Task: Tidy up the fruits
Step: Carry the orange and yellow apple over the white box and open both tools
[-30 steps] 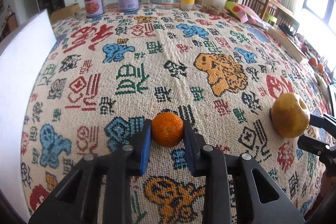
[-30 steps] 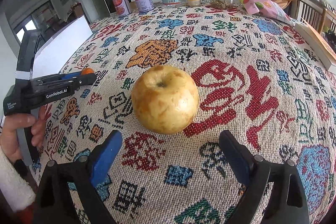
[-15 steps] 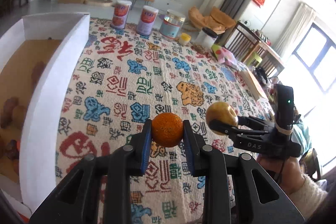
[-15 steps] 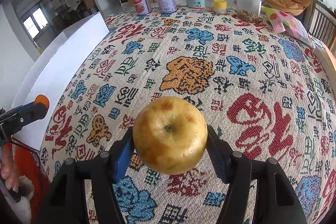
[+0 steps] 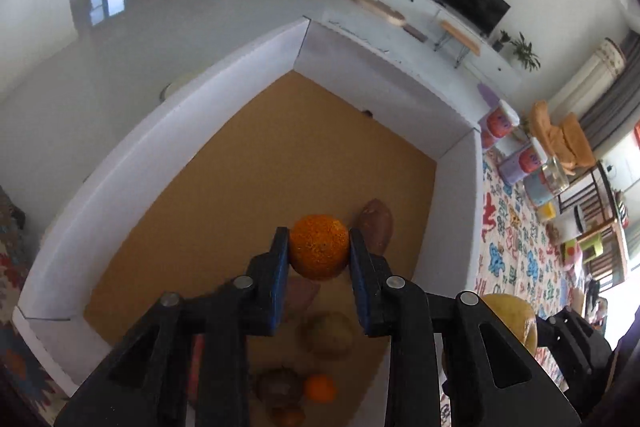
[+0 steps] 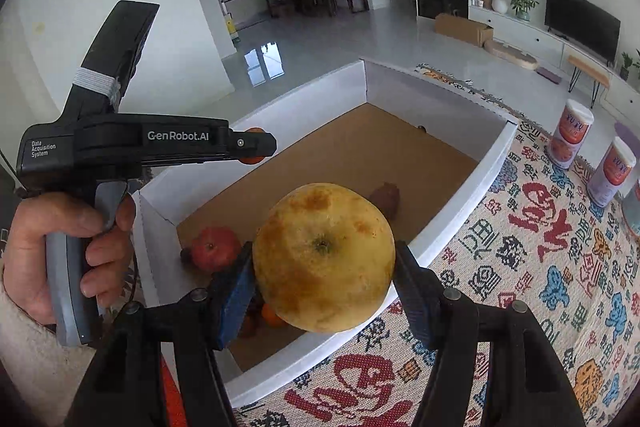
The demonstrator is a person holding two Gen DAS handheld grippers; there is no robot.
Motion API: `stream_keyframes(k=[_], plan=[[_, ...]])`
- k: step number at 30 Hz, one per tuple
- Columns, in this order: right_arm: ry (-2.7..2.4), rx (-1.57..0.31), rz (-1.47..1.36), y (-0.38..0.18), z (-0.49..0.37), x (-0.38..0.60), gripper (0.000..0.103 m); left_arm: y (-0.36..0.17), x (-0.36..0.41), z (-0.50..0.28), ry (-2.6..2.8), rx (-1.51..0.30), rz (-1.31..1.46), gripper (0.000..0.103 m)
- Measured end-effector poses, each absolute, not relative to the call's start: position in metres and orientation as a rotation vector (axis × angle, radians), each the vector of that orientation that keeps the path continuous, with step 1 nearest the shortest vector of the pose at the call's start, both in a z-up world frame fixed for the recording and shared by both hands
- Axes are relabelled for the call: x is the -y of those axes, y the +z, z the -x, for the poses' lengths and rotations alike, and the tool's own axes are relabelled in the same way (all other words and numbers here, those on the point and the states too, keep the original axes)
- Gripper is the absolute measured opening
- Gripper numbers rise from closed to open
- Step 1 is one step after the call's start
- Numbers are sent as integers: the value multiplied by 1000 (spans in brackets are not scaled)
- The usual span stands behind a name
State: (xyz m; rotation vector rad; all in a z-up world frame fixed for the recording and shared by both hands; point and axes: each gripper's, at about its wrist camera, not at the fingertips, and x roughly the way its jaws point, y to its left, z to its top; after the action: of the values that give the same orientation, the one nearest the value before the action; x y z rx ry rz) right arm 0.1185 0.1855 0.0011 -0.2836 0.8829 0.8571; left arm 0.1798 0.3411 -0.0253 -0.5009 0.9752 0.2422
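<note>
While both fruits are hanging in the air: two grippers are carrying them at a white box

Left gripper [image 5: 319, 250]: jaws are pinching an orange [image 5: 319, 246] between the blue pads, held above the brown floor of the box [image 5: 180, 131]

Right gripper [image 6: 323, 269]: jaws are clamping a yellow apple [image 6: 324, 257], hovering over the box's near wall beside the patterned tabletop [image 6: 540, 267]

Box contents: a sweet potato [image 5: 376, 227], a small orange [image 5: 319, 388], a red fruit [image 6: 214, 247] and other dim brown pieces are lying at the near end

Hand [image 6: 60, 251]: it is gripping the left gripper's handle

Canisters [image 6: 570, 133]: they are standing on the tabletop beyond the box
</note>
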Motion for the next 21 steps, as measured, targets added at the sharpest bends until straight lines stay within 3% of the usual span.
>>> stream_keyframes(k=[5, 7, 8, 9, 10, 11, 12, 15, 19, 21], plan=[[783, -1012, 547, -47, -137, -240, 65, -74, -346, -201, 272, -1096, 469, 29], [737, -1042, 622, -61, -141, -246, 65, -81, -347, -203, 291, -1107, 452, 34], [720, -1051, 655, -67, -142, -249, 66, -80, -347, -203, 293, -1105, 440, 44], [721, -1043, 671, -68, -142, -250, 67, -76, -348, -202, 297, -1096, 423, 60], [718, -1033, 673, -66, -141, -249, 68, -71, -347, -198, 308, -1078, 402, 68], [717, -1025, 663, -61, -141, -246, 76, -63, -345, -191, 329, -1044, 372, 79], [723, -1016, 644, -54, -140, -242, 83, -53, -343, -184, 351, -1008, 338, 83], [711, -969, 591, -24, -139, -224, 84, -21, -335, -158, 397, -898, 235, 94], [692, -898, 477, 19, -134, -192, 88, 21, -325, -119, 454, -769, 137, 101], [706, -850, 425, 35, -128, -180, 99, 36, -319, -101, 517, -725, 85, 102]])
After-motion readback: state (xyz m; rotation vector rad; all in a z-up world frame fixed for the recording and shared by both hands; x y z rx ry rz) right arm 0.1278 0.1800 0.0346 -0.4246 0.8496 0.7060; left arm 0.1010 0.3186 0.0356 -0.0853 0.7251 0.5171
